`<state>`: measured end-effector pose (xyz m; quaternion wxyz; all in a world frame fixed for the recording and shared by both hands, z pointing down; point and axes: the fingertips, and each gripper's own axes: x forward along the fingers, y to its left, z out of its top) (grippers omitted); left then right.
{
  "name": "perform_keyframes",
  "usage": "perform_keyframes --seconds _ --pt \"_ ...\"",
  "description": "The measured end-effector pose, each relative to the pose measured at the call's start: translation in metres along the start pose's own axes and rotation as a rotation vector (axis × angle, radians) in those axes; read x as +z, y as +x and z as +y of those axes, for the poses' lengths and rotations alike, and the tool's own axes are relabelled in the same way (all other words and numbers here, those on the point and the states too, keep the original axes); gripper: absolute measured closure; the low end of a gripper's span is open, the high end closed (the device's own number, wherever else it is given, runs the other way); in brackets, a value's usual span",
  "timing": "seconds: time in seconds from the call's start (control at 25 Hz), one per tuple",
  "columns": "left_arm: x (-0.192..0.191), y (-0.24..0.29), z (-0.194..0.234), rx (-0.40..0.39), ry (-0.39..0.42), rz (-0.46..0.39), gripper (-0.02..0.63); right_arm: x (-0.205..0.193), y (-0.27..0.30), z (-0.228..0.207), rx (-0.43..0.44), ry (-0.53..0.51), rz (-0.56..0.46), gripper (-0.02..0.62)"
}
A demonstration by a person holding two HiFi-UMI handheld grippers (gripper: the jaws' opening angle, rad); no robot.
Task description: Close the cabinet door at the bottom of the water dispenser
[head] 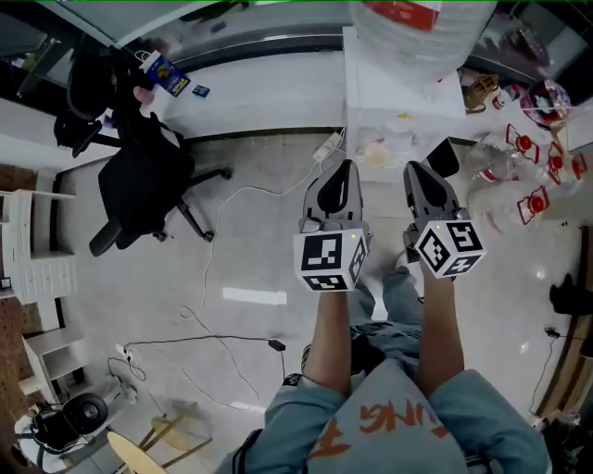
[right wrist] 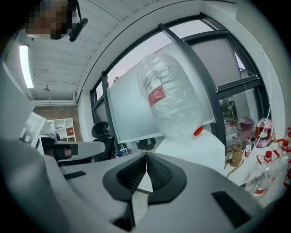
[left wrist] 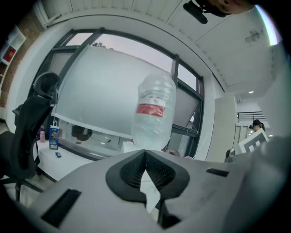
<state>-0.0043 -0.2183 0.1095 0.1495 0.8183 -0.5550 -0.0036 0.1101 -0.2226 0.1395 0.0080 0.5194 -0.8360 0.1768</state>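
The white water dispenser (head: 398, 93) stands against the far wall, seen from above, with a clear water bottle (head: 422, 23) upside down on top. Its bottom cabinet door shows in no view. My left gripper (head: 340, 171) and right gripper (head: 419, 171) are held side by side in front of the dispenser, both pointing at it. In the left gripper view the left gripper (left wrist: 145, 154) is shut on nothing, with the bottle (left wrist: 154, 113) ahead and above. The right gripper view shows the right gripper (right wrist: 146, 157) shut and empty, facing the bottle (right wrist: 170, 100) and the dispenser's white top (right wrist: 204, 143).
A black office chair (head: 139, 185) stands at the left, and thin cables (head: 222, 278) run over the floor to a power strip (head: 329, 146). Several empty clear bottles with red caps (head: 519, 176) lie right of the dispenser. White shelves (head: 37, 241) line the left edge.
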Motion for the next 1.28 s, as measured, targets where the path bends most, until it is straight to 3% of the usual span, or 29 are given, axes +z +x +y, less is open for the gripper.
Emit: perform_keyframes --seconds 0.28,0.44,0.64,1.28 --pt "0.072 0.001 -0.002 -0.040 0.117 -0.087 0.598 0.072 0.005 0.019 -0.006 -0.117 -0.076 0.566" --pt "0.087 0.001 -0.003 -0.086 0.189 -0.093 0.598 0.092 0.010 0.043 0.026 -0.215 -0.096 0.566" --pt "0.089 0.004 0.000 -0.047 0.228 -0.107 0.598 0.105 0.009 0.036 0.006 -0.252 -0.115 0.566" --pt "0.092 0.021 0.012 -0.049 0.207 -0.134 0.598 0.112 0.021 0.029 -0.008 -0.313 -0.130 0.566"
